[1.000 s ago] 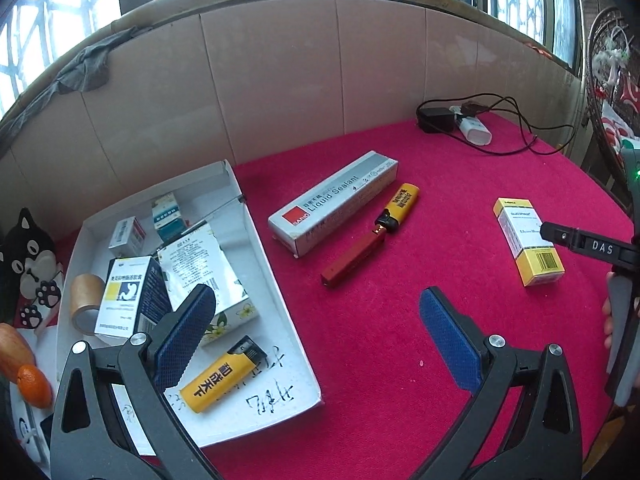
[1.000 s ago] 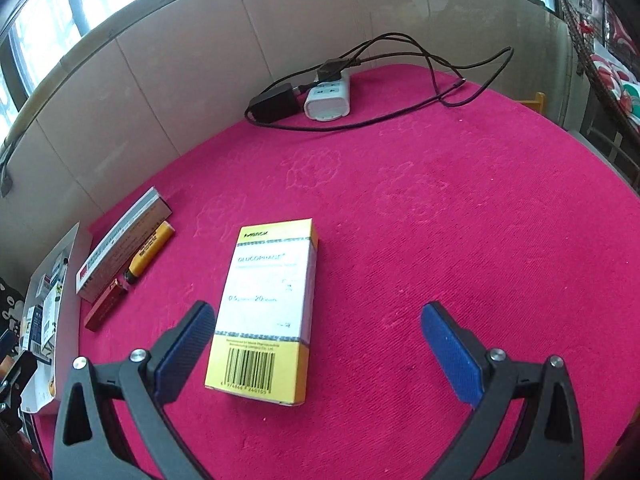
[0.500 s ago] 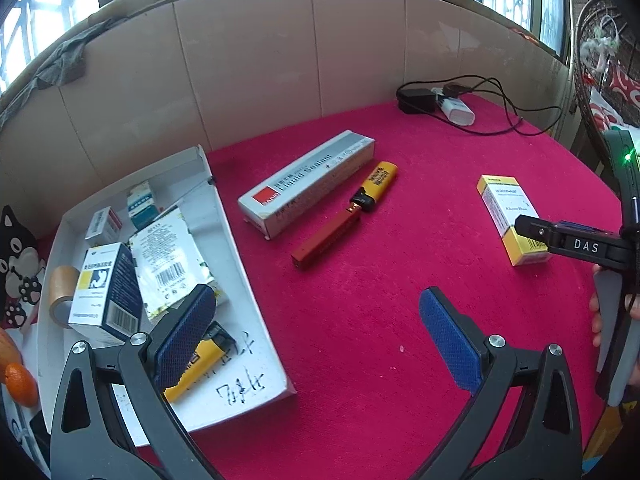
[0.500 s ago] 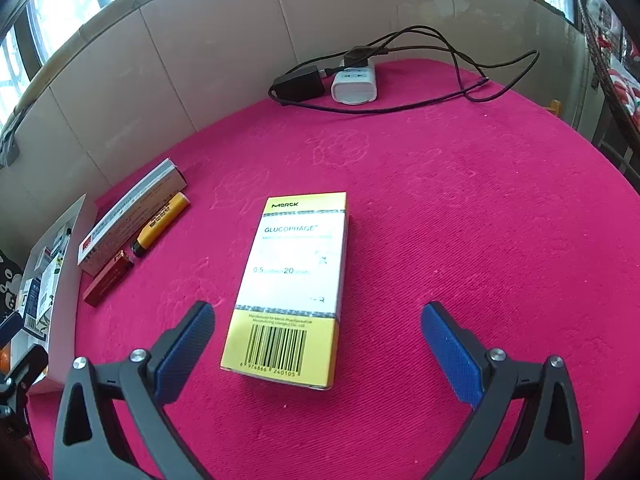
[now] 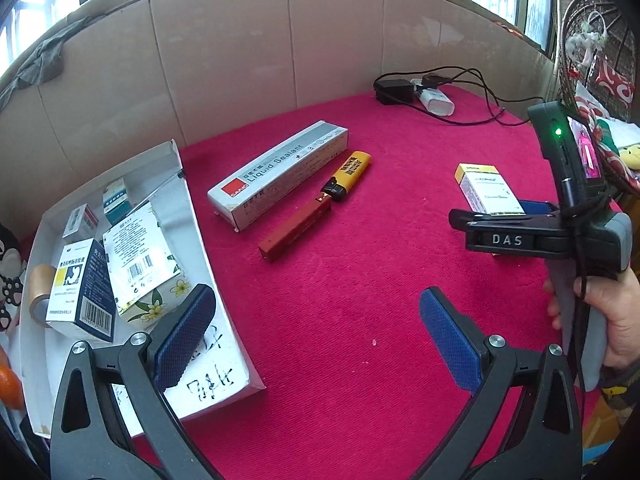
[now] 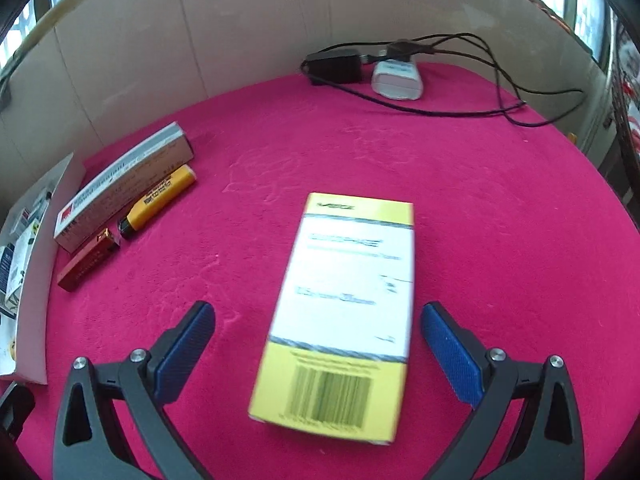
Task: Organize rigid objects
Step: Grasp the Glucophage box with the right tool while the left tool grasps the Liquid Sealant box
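Note:
A yellow-and-white medicine box (image 6: 344, 312) lies flat on the red tablecloth, its near end between my right gripper's (image 6: 316, 348) open blue pads; it also shows in the left wrist view (image 5: 486, 190). My left gripper (image 5: 316, 338) is open and empty above the cloth beside the white tray (image 5: 218, 368). A grey sealant box (image 5: 280, 170), a yellow lighter (image 5: 348, 172) and a red bar (image 5: 296, 228) lie mid-table. The tray holds several small boxes (image 5: 140, 260).
A black charger (image 6: 334, 66), a white adapter (image 6: 396, 78) and cables lie at the table's far edge by the cardboard wall. A cat figure (image 5: 8, 276) and an orange object (image 5: 8, 384) sit left of the tray.
My right gripper has moved forward so the yellow box now lies between its pads. My left gripper has drawn back and swung right, away from the tray.

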The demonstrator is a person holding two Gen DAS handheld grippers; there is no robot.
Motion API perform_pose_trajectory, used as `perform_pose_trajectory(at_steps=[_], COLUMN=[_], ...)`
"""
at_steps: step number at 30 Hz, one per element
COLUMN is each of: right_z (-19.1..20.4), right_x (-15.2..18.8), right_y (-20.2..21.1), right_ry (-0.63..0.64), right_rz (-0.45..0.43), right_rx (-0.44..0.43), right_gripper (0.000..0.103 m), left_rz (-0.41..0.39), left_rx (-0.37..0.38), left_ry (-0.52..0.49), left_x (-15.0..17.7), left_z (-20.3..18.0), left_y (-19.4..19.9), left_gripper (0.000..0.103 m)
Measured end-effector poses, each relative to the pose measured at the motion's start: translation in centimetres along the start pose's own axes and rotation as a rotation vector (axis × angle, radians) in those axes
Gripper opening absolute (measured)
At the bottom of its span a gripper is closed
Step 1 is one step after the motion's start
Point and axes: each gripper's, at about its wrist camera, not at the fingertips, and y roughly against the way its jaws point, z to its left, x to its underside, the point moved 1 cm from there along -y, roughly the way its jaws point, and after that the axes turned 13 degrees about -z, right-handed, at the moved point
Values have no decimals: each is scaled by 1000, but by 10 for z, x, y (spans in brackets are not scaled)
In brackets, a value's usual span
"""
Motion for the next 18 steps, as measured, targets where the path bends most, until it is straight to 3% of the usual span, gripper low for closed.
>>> perform_pose_trajectory(at_steps=[5, 11, 14, 16, 18], right_z=[4, -2, -9, -16, -27], right_x=[5, 11, 12, 12, 11], right_y=[0, 7, 13, 18, 20], right_ry=[64, 117, 127, 121, 103], right_rz=[-25, -24, -44, -59, -58], right_rx=[18, -23, -40, -33, -67], right_gripper=[103, 100, 81, 55, 55], left_rz=[19, 25, 26, 31, 35], left_rx=[8, 37, 46, 61, 85], left_ry=[9, -27, -38, -48, -61], left_x=[3, 7, 7, 7, 4], left_z=[0, -14, -18, -23, -27], left_y=[-6, -7, -7, -10, -12], left_gripper=[103, 103, 103, 103, 103])
